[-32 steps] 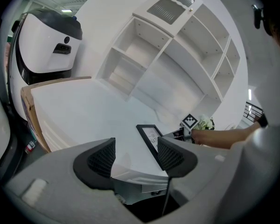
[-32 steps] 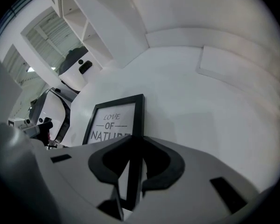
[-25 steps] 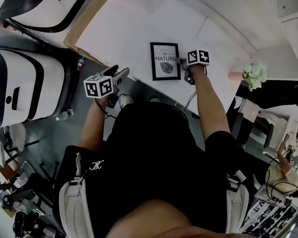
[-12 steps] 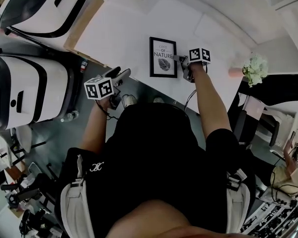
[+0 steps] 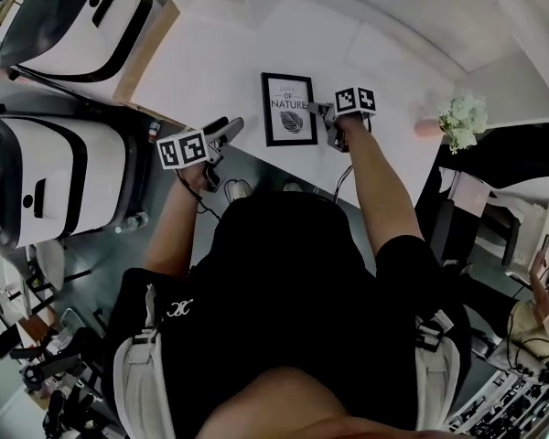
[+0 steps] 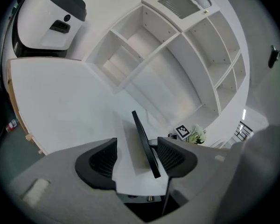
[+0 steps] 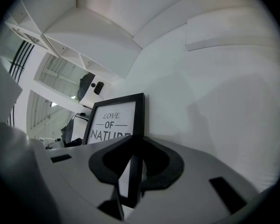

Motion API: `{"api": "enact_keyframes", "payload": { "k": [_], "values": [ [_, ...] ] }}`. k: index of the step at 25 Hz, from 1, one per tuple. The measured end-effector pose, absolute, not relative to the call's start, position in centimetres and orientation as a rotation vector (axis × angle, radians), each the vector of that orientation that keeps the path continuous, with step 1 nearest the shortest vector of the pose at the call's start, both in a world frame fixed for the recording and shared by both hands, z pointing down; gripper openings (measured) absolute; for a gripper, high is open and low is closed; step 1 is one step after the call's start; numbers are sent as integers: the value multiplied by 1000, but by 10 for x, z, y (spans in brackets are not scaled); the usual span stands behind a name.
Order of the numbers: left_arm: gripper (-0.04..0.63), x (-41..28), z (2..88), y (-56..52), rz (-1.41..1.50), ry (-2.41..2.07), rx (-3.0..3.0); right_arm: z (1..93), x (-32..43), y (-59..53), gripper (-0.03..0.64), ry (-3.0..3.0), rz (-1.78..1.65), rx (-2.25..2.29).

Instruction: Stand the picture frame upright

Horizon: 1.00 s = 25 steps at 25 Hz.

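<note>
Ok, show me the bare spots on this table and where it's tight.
Widest bare stretch: white table between its tan side edge and the picture frame. A smaller one lies between the right tool and the flowers. Crowded: the frame's right edge, clamped by that tool, and the near edge by the open left tool.

A small bunch of white flowers (image 5: 464, 120) stands at the right end of the white worktop (image 5: 210, 62). Past its left edge, a large white-and-black rounded case (image 5: 50, 176) sits on the grey floor (image 5: 105, 254). A second such case (image 5: 73, 12) lies beyond it.
</note>
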<state>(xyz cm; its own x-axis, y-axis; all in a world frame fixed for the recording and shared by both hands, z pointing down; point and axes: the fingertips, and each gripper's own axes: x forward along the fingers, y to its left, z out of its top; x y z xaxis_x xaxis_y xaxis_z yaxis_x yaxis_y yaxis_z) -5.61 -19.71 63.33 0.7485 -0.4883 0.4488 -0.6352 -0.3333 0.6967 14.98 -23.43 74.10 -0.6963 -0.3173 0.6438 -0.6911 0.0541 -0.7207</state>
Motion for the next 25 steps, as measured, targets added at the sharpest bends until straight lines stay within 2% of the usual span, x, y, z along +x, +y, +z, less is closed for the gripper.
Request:
{"api": "enact_keyframes", "payload": {
  "k": [17, 20, 22, 25],
  "values": [
    [254, 15, 655, -224, 158, -724, 1849, 740, 148, -233, 69, -2048, 1697, 964],
    [203, 20, 661, -223, 151, -718, 1810, 740, 148, -233, 69, -2053, 1704, 958],
    [130, 22, 664, -220, 162, -713, 1802, 740, 149, -232, 69, -2057, 1705, 957],
    [94, 25, 663, -218, 177, -704, 1805, 740, 148, -233, 69, -2063, 1699, 960]
  ]
}}
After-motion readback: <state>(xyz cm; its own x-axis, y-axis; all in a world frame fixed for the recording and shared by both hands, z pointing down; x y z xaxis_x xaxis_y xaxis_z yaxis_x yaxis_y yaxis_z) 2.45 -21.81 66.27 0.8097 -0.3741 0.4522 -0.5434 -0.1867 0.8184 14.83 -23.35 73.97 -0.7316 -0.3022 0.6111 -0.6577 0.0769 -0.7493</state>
